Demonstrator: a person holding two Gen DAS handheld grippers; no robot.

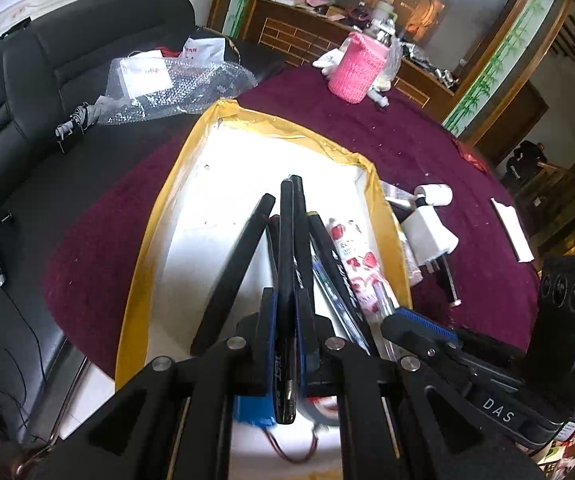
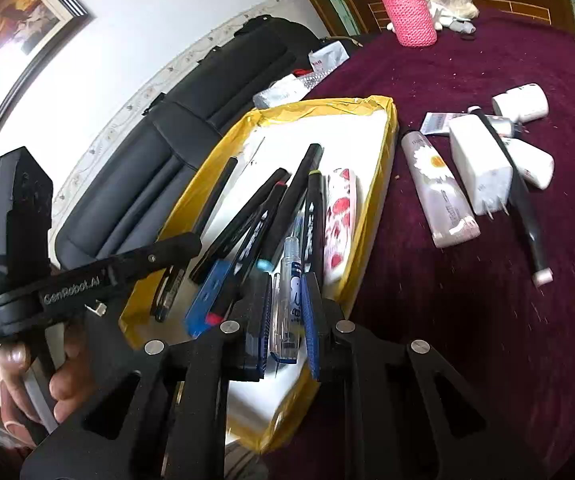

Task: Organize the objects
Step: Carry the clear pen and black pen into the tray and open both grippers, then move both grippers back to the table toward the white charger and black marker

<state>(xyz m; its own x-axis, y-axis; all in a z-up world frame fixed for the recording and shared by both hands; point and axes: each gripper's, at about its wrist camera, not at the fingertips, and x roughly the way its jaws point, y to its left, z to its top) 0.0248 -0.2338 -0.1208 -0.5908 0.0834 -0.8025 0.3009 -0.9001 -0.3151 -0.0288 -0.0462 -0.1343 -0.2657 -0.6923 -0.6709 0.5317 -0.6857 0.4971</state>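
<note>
A white box with a yellow-taped rim [image 1: 155, 240] [image 2: 383, 152] sits on the maroon tablecloth. Several black pens [image 2: 291, 200] and a rose-print tube [image 1: 357, 258] [image 2: 341, 208] lie in it. My left gripper [image 1: 287, 304] is shut on a black pen [image 1: 286, 264], held above the box. My right gripper [image 2: 285, 288] is shut on a clear pen [image 2: 289, 300] with blue print, over the box's near end. The left gripper also shows in the right wrist view [image 2: 215, 276], at the box's left side. The right gripper's blue-padded finger [image 1: 419, 320] shows in the left wrist view.
On the cloth right of the box lie a daisy-print tube [image 2: 439, 188], white chargers [image 2: 481, 164] [image 1: 429, 236], a white cylinder [image 2: 521, 102] and a black tool [image 2: 523, 208]. A pink knitted holder [image 1: 357, 68] [image 2: 411, 10] stands far back. A black sofa [image 1: 27, 92] lies left.
</note>
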